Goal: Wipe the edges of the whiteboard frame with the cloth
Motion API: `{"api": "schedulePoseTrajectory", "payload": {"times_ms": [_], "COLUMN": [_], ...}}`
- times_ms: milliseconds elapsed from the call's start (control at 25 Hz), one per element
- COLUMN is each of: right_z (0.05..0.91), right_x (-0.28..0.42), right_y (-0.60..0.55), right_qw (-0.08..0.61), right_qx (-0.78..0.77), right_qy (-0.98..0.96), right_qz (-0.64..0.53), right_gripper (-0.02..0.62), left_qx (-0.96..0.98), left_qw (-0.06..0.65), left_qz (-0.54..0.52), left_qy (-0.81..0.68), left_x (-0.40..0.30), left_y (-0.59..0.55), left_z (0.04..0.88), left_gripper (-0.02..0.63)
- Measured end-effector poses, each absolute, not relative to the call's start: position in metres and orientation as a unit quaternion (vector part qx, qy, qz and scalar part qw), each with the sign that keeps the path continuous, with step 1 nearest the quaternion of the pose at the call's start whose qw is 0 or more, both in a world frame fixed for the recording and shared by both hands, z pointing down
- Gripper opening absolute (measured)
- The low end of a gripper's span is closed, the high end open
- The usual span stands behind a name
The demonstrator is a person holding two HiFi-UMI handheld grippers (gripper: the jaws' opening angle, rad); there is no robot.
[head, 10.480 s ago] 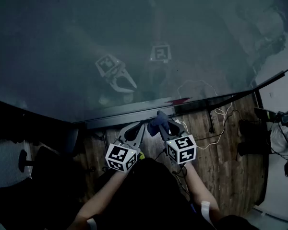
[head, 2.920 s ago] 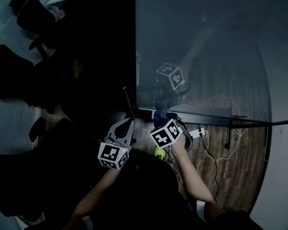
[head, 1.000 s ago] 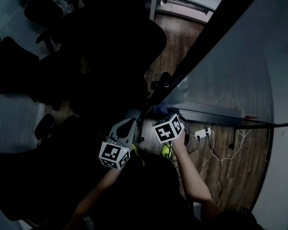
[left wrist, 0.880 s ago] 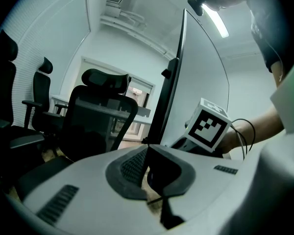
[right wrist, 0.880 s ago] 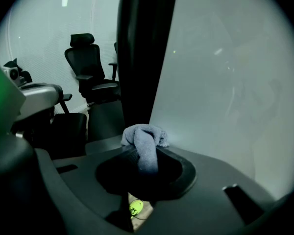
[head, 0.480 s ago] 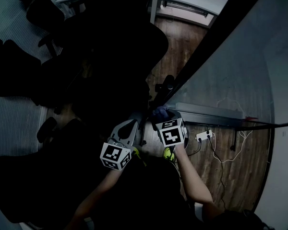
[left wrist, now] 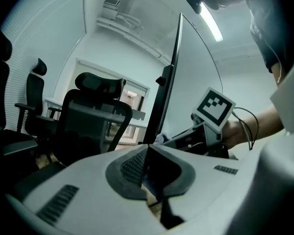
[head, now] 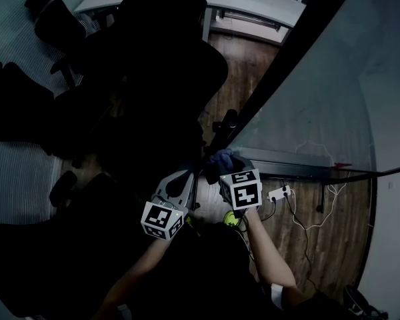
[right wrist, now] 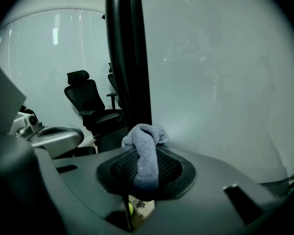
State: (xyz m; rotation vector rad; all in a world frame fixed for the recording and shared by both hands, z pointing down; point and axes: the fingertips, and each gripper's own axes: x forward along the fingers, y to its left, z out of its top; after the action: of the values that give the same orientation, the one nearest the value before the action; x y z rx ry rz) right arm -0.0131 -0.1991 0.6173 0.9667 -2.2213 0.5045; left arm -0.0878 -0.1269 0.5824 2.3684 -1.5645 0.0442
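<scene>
Right gripper (head: 228, 172): jaws partly closed, clamped on the cloth (right wrist: 146, 141). A blue-grey wad sticks out past the tips.

Cloth position: low on the whiteboard's (right wrist: 220, 82) left side, at the bottom-left corner. There the dark frame (right wrist: 127, 58) meets the tray (head: 287, 157) along the bottom edge. In the right gripper view the wad sits right at the foot of the upright bar. It looks to be in contact, but I can't be sure.

Left gripper (left wrist: 146, 165): jaws fully together, nothing between them. It hangs just left of the frame, apart from it and idle, pointing roughly level past the bar.

Step, as I read it: the wipe of the left frame edge, close to its lower end. Most of that bar runs on above the cloth.

Next move calls for:
- running the wad up along the bar with steady pressure
- keeping it on the frame, not drifting onto the board face
- a firm clamp so the cloth doesn't drag out
</scene>
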Motion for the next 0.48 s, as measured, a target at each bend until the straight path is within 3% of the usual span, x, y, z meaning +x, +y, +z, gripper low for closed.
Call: {"api": "schedulePoseTrajectory", "payload": {"times_ms": [480], "right_z": [0.58], "right_x": [-0.012], "right_y": [-0.201], "right_qw": [0.288], "right_qx": [0.379], "right_qy": [-0.854], "right_qz": [0.21], "right_gripper": [0.086], "left_qx": [0.849], "left_qw": [0.109], "left_qz": [0.023], "left_qy": [-0.516], "left_x": [-0.073], "left_y": [-0.139], "left_z": [0.558], "left_gripper": [0.011]}}
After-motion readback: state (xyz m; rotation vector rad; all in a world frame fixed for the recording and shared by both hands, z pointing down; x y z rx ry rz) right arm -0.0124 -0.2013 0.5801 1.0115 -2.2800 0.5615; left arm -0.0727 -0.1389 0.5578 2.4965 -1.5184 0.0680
